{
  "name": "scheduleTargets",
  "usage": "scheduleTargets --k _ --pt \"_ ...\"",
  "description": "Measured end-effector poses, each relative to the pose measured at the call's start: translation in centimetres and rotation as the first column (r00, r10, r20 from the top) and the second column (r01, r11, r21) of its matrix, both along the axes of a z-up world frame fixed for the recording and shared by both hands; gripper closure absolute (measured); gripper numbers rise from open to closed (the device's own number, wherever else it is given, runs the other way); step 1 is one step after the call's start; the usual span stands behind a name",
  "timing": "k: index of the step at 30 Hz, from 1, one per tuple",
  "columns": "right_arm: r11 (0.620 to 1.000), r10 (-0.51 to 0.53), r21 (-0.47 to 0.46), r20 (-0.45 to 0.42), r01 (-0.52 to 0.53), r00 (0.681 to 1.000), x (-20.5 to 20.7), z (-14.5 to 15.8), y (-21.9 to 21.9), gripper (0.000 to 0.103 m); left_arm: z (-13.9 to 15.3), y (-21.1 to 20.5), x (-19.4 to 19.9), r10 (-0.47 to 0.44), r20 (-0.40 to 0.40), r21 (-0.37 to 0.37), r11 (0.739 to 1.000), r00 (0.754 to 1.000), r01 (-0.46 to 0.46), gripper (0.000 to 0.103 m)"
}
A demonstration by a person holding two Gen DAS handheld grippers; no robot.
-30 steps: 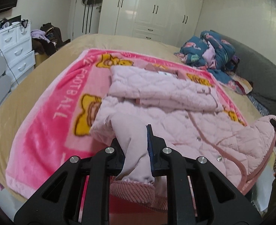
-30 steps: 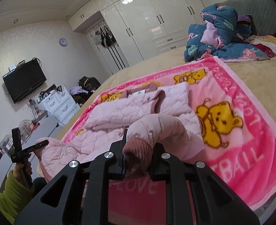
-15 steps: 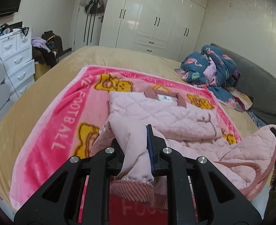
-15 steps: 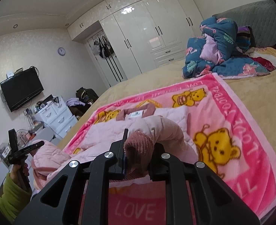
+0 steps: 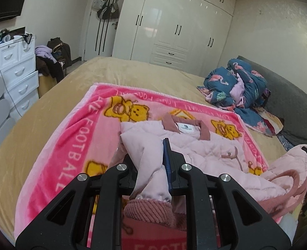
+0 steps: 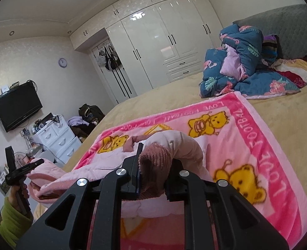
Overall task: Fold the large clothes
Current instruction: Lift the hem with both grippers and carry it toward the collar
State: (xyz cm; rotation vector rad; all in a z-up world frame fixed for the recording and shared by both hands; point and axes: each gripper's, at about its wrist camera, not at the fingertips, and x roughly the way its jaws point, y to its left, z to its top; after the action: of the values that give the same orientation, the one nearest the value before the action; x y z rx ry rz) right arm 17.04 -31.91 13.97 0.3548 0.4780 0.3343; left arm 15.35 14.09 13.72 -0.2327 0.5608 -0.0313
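A pale pink quilted jacket (image 5: 207, 145) lies on a pink bear-print blanket (image 5: 74, 145), collar and white label (image 5: 187, 127) at the far end. My left gripper (image 5: 148, 153) is shut on a fold of the jacket's lower part, and a ribbed dusty-pink cuff (image 5: 149, 211) hangs under it. My right gripper (image 6: 156, 156) is shut on another ribbed cuff (image 6: 155, 156) with the sleeve arching over it. Both hold the jacket's near part lifted above the blanket (image 6: 257, 145). In the right wrist view the left gripper (image 6: 21, 169) shows at far left, held by a hand in a green sleeve (image 6: 9, 218).
The blanket lies on a tan bed (image 5: 49, 108). A heap of blue flamingo bedding (image 5: 236, 85) sits against the grey headboard (image 5: 288, 108). White drawers (image 5: 18, 68) and a chair piled with clothes (image 5: 53, 56) stand left of the bed, a white wardrobe (image 5: 174, 31) behind it.
Both grippers have risen and moved toward the collar, carrying the jacket's lower part up off the blanket and over the folded sleeves. Neither grip has changed.
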Motion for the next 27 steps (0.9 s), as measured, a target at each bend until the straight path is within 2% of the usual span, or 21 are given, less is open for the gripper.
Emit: scheduleTargets --k 8,12,19,27 --pt "1.000 -0.005 -0.017 0.016 0.005 1.000 3.3 1.8 0.2 0.088 1.4 0.5 3.1 0.018 0.007 0.002 1.000 1.000 -0.018 0.093" --pt "1.000 -0.013 -0.025 0.011 0.014 1.000 5.2 2.1 0.2 0.088 1.5 0.2 4.7 0.027 0.004 0.026 0.999 1.000 -0.027 0.092" --pt "0.999 -0.030 -0.018 -0.026 0.030 0.999 8.6 1.2 -0.1 0.088 0.8 0.1 7.4 0.041 -0.009 0.067 0.997 0.999 -0.040 0.092" --pt "0.998 -0.053 -0.030 -0.092 0.051 0.994 12.7 -1.1 -0.2 0.088 -1.1 0.3 10.4 0.051 -0.045 0.095 0.994 0.998 -0.047 0.090"
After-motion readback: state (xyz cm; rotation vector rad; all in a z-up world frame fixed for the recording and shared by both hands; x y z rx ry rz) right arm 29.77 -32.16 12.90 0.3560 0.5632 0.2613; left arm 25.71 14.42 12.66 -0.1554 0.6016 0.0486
